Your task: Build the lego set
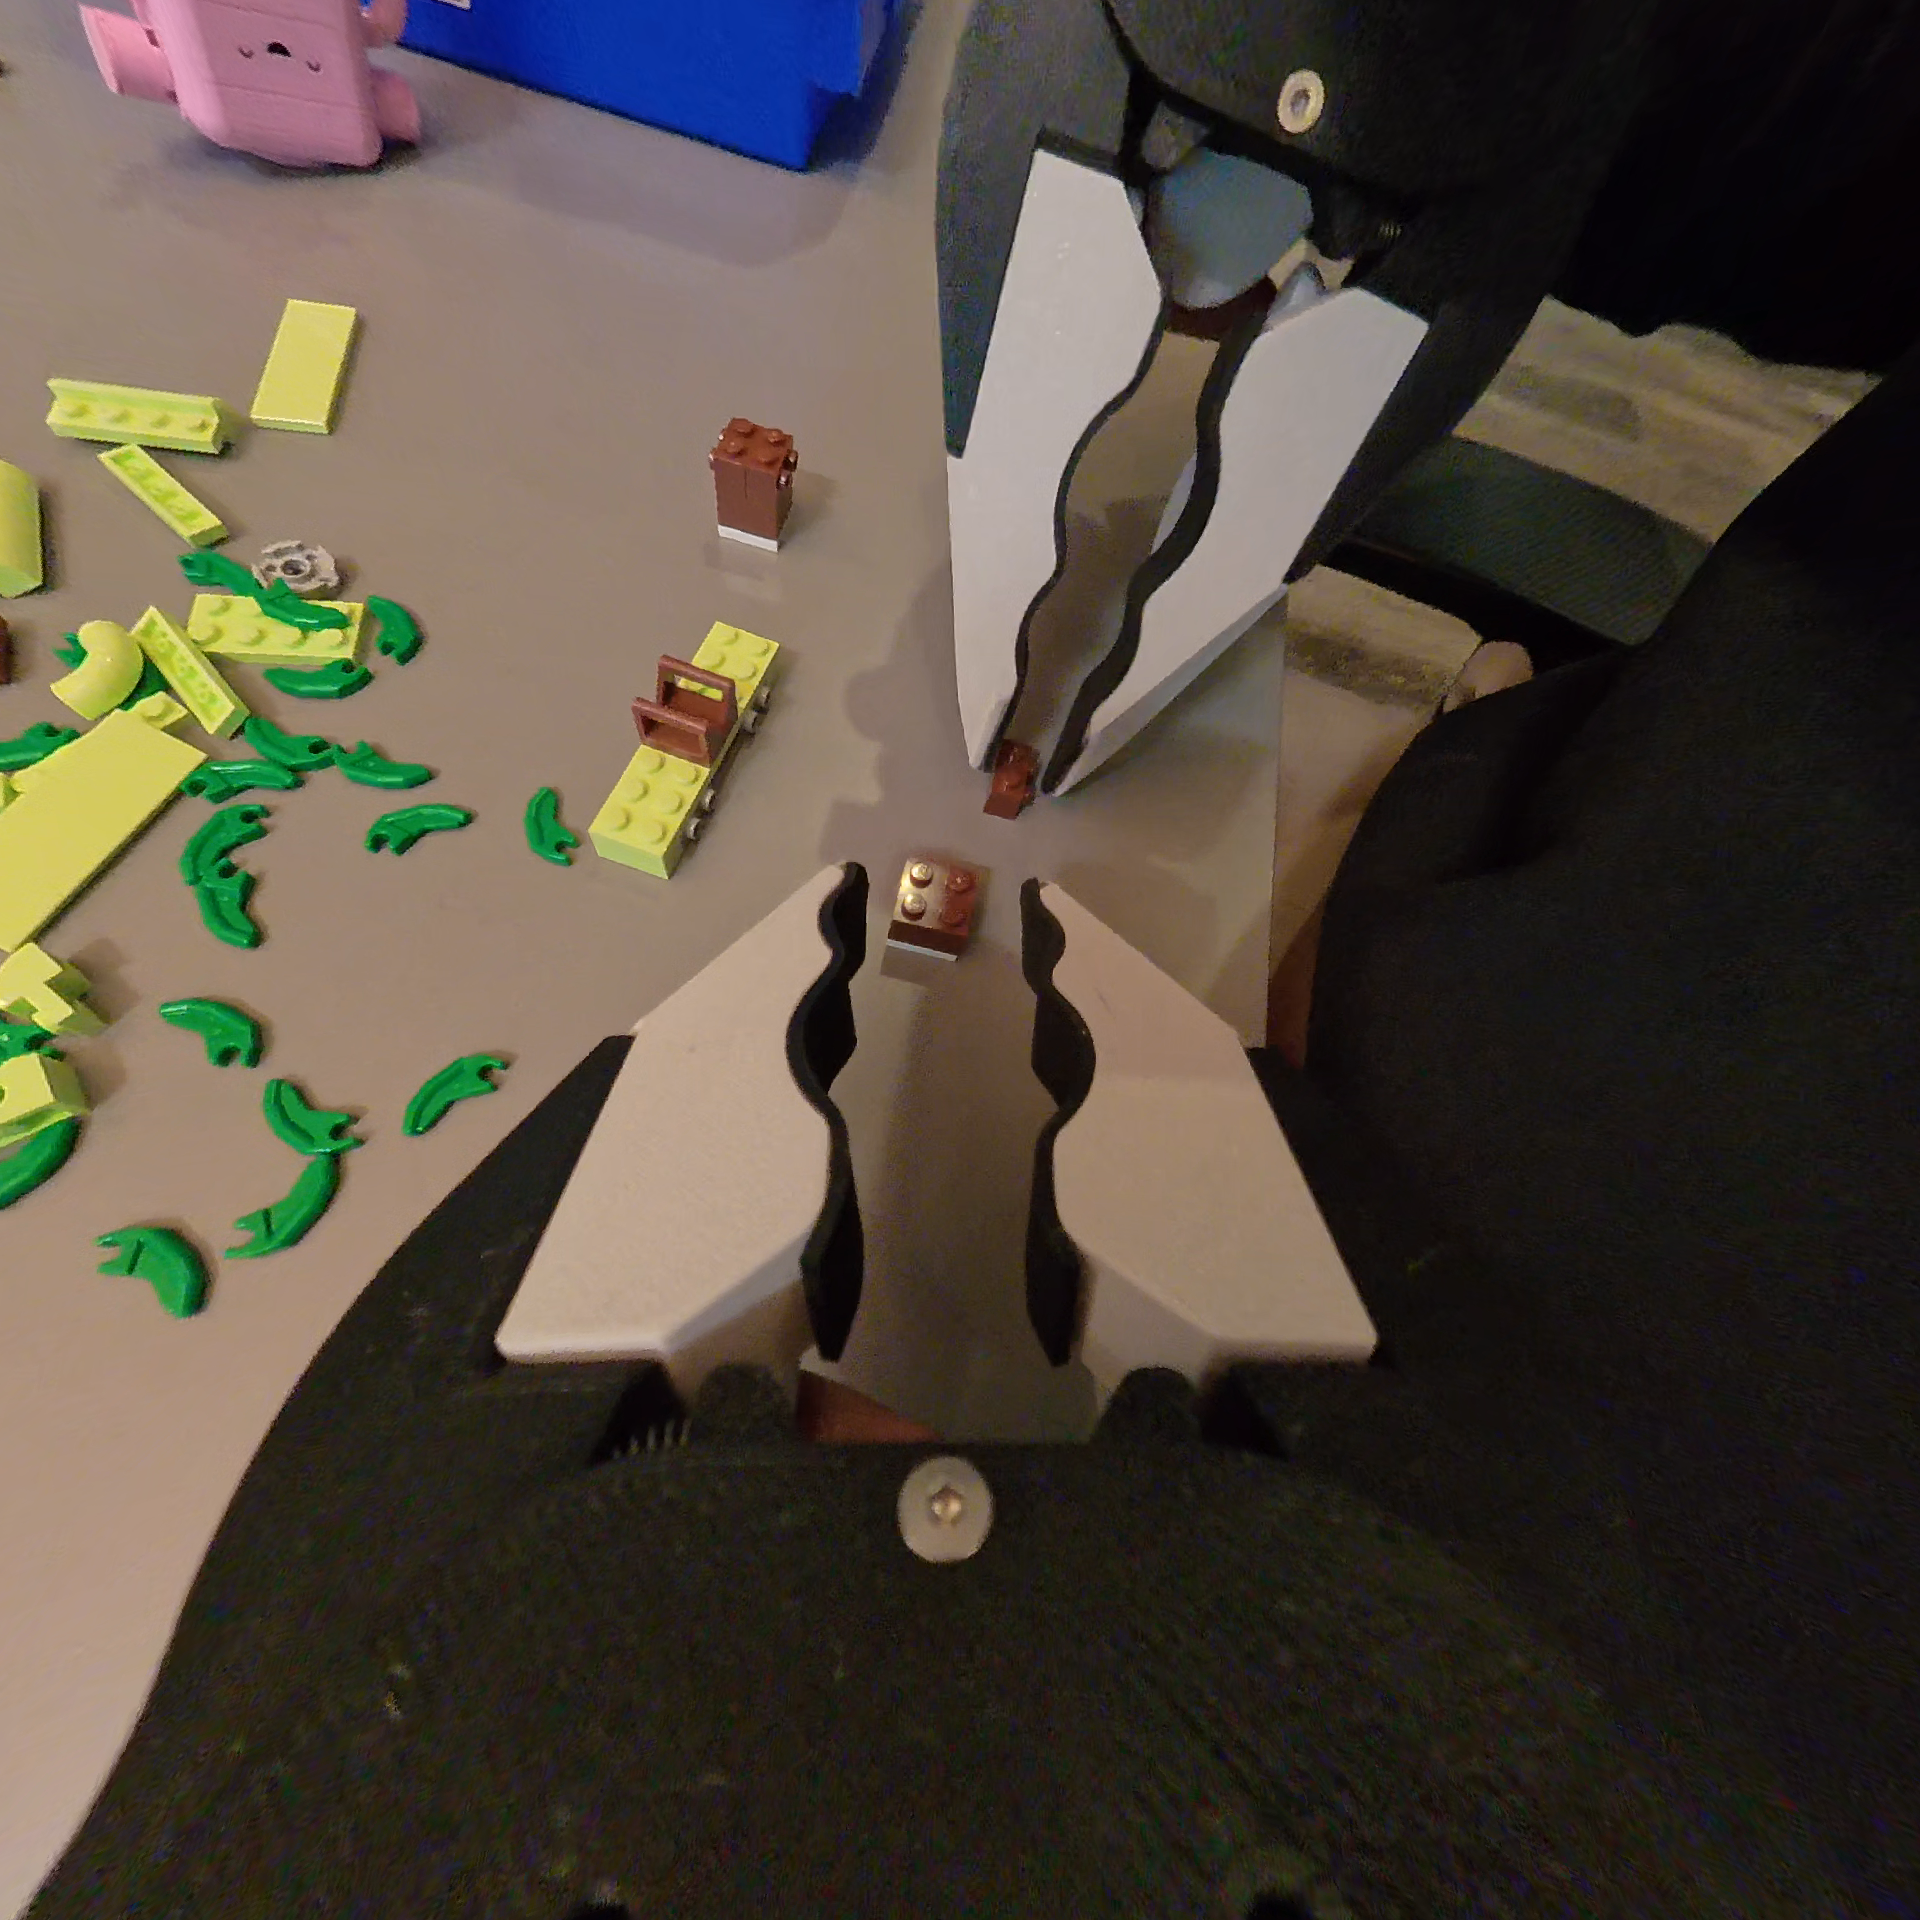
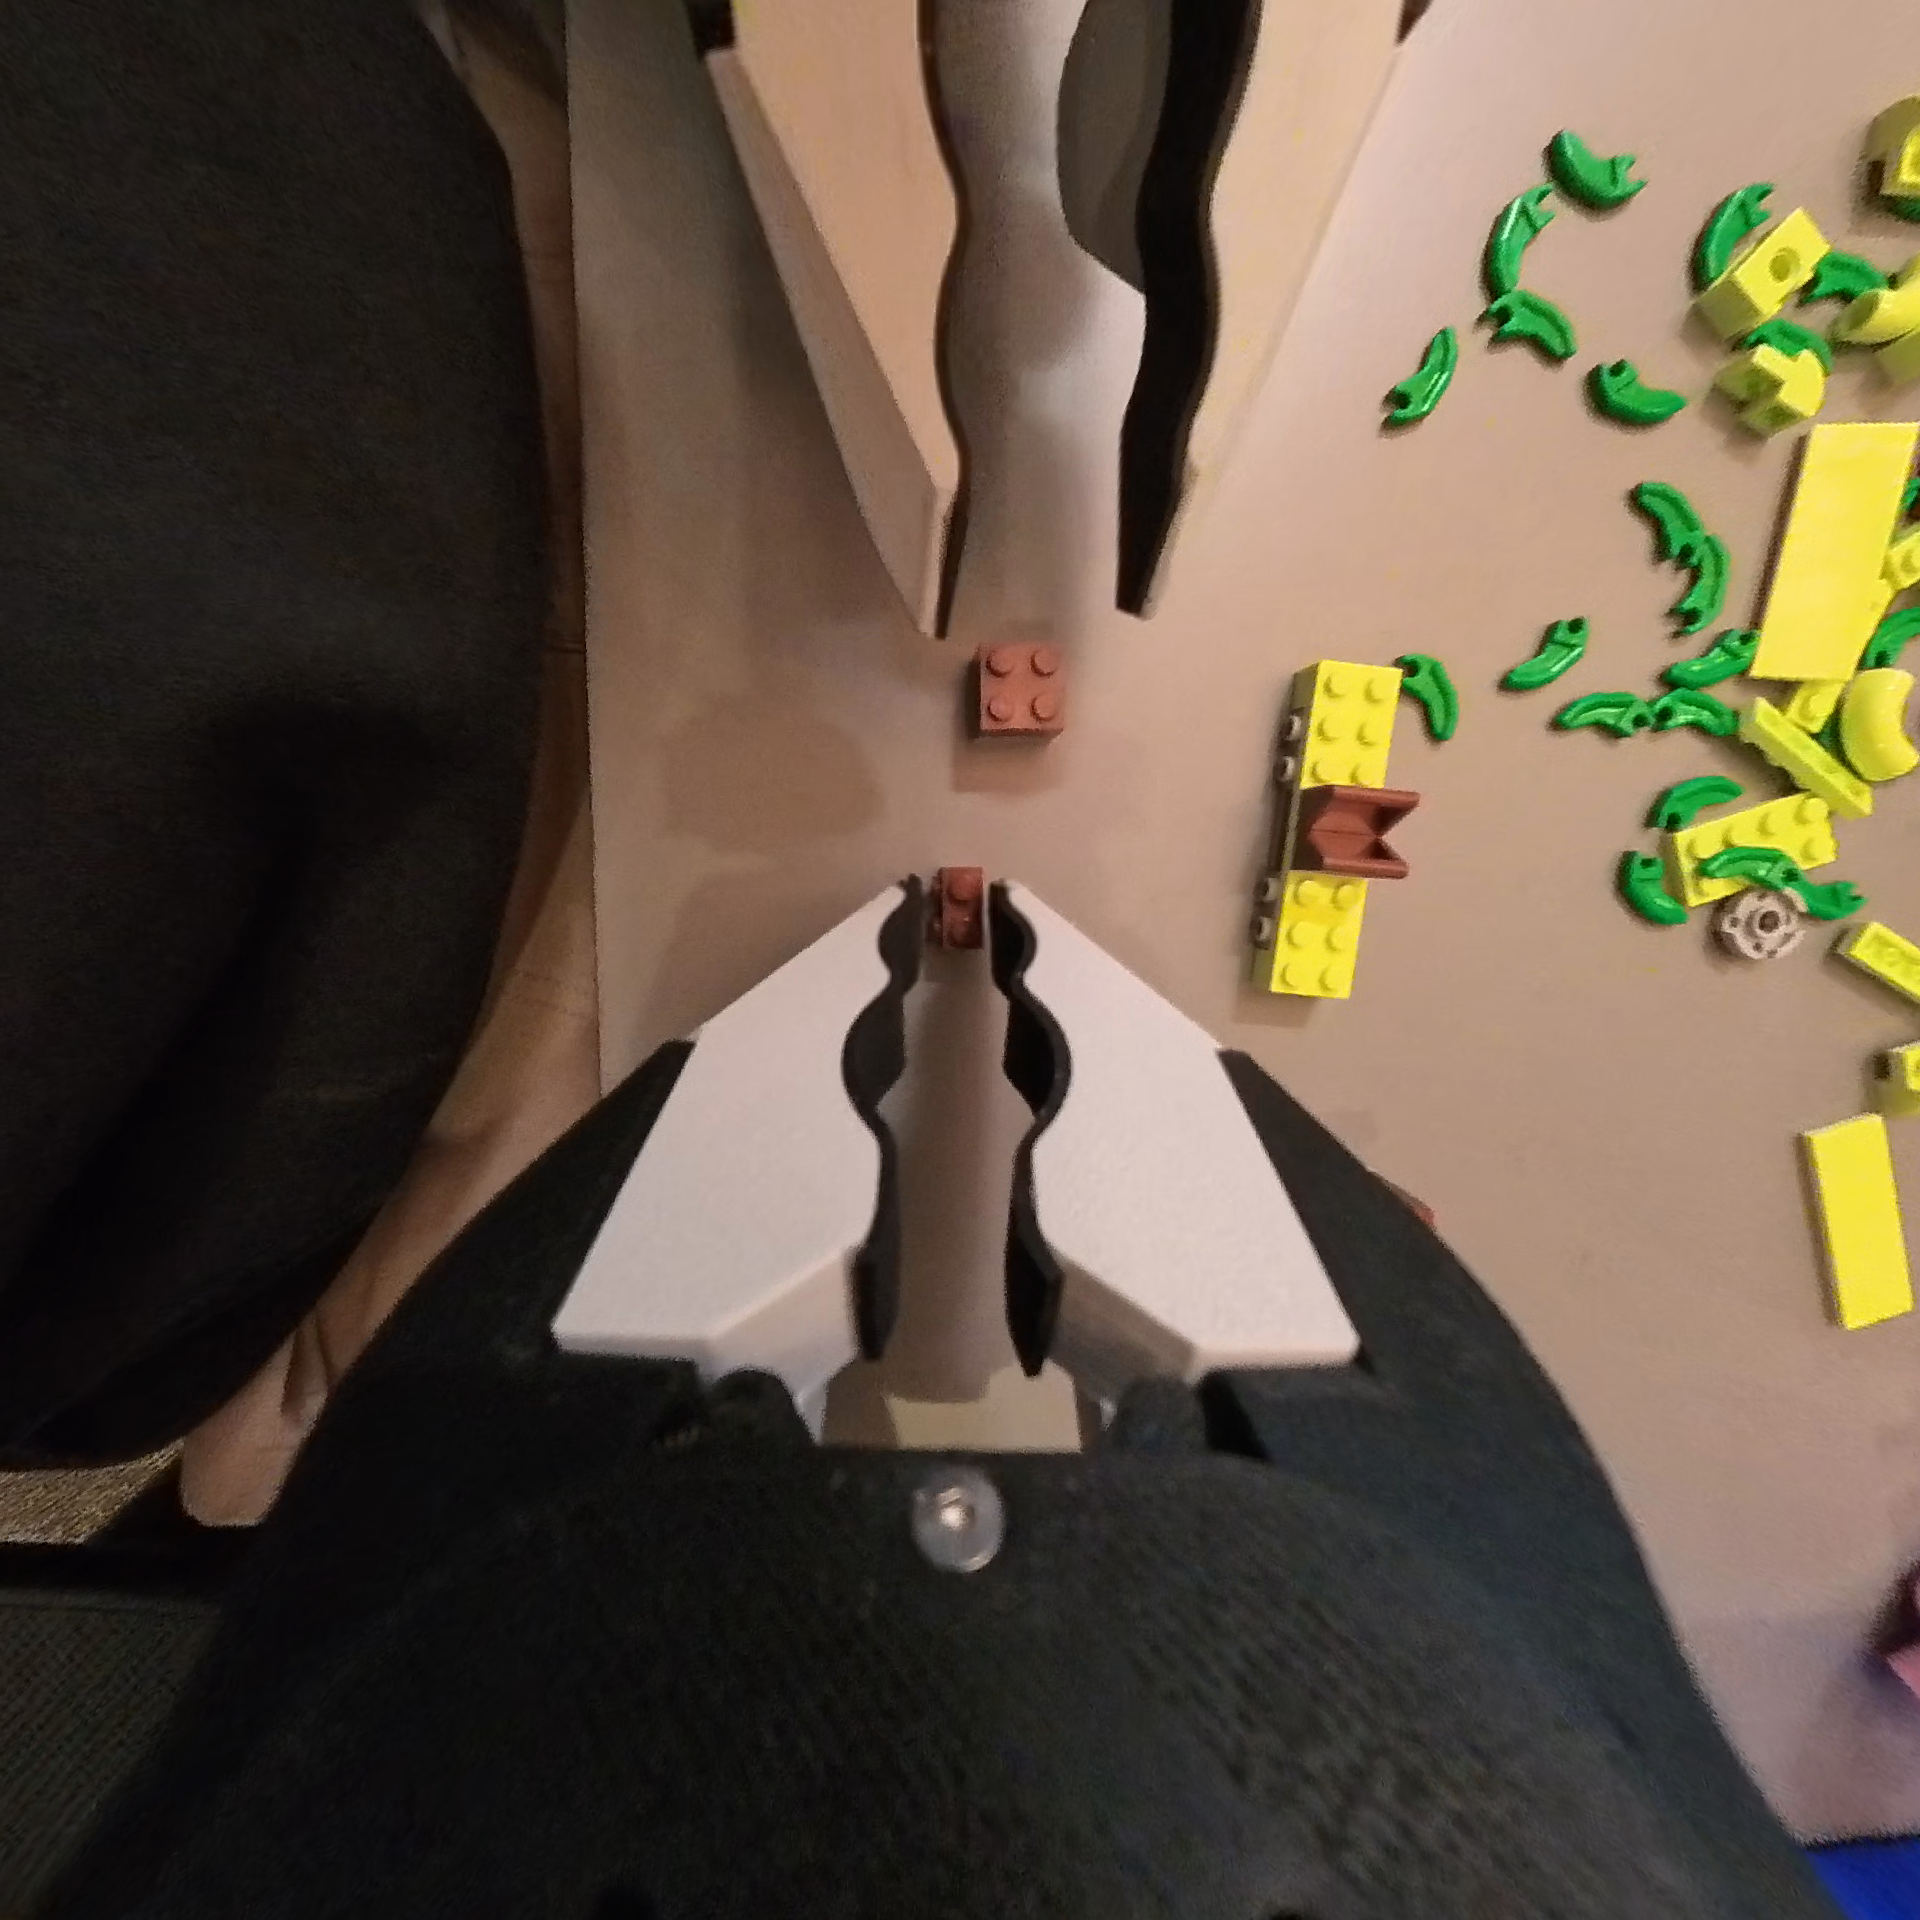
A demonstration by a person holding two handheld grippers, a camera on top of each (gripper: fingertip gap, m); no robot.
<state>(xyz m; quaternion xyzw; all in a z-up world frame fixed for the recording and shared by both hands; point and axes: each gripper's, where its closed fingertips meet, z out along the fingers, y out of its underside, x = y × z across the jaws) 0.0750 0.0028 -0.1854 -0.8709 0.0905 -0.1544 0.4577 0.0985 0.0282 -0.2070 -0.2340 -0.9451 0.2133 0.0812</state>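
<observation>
At the far left of the left wrist view, a scatter of lime pieces (image 1: 99,805) and green curved bits (image 1: 223,868) is spread over the grey table (image 1: 540,343). Further right, a lime plate with a brown seat (image 1: 686,764) is seen, and behind it a small brown column (image 1: 753,478) stands upright. Toward the middle, a square brown brick (image 1: 933,906) on a pale base rests on the table just in front of the left gripper (image 1: 940,883), whose jaws are spread apart and hold nothing. To the right, a tiny brown piece (image 2: 958,909) is pinched at the tips of the right gripper (image 2: 956,883); it appears to be raised slightly off the table, though this cannot be judged with certainty
</observation>
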